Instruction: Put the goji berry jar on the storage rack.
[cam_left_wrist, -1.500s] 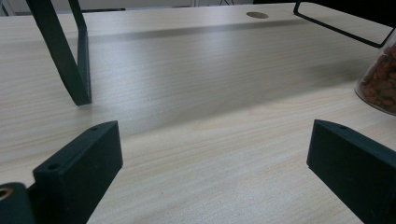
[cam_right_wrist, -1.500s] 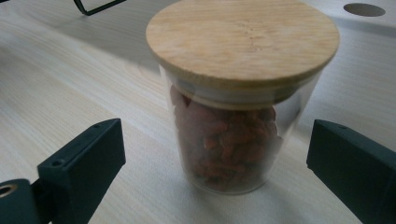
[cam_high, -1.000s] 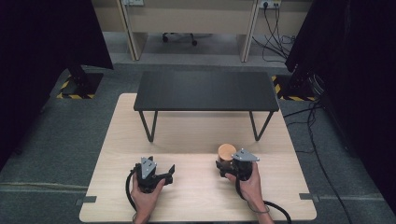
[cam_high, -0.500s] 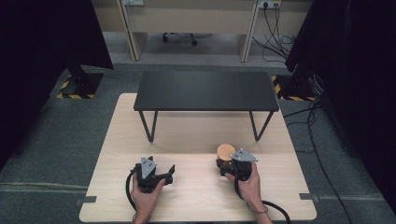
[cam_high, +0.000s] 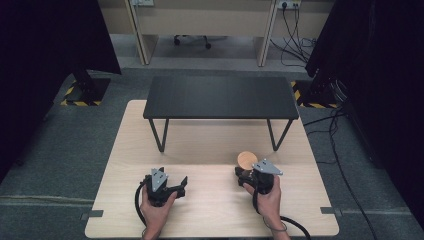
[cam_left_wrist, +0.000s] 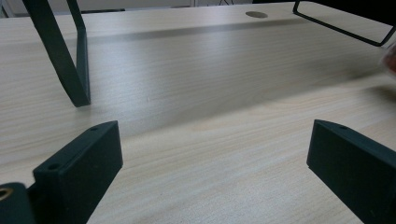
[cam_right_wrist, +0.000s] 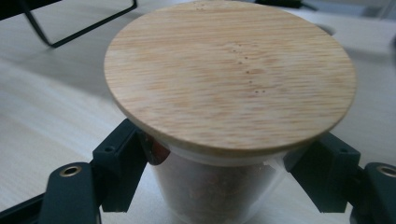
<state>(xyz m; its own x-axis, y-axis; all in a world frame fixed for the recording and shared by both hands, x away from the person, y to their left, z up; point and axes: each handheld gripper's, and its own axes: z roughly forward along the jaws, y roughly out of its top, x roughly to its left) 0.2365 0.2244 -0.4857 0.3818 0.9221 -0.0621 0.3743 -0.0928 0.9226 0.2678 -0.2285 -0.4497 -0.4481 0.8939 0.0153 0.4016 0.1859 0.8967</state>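
The right gripper (cam_high: 246, 173) has its jaws clamped on a clear jar (cam_right_wrist: 217, 186) with a round wooden lid (cam_high: 246, 160), gripping the glass just under the lid's rim; the jar sits at about 5 o'clock on the light wooden table (cam_high: 210, 145), just in front of the right leg of the black metal stand (cam_high: 220, 96) that spans the 12 o'clock side. Seen along the right jaws, the jar holds something reddish brown, and the lid (cam_right_wrist: 229, 74) overhangs both pads. The left gripper (cam_high: 176, 186) rests at about 7 o'clock with its jaws wide apart and nothing between them, bare tabletop ahead and one stand leg (cam_left_wrist: 60, 51) at its 11 o'clock. The risks, as I judge them: smooth glass held this high may slip or swing if lifted fast, and a jaw catching the lid's underside could pry it loose and spill the contents. Raising the jar toward 12 o'clock without enough height would knock it against the stand's edge
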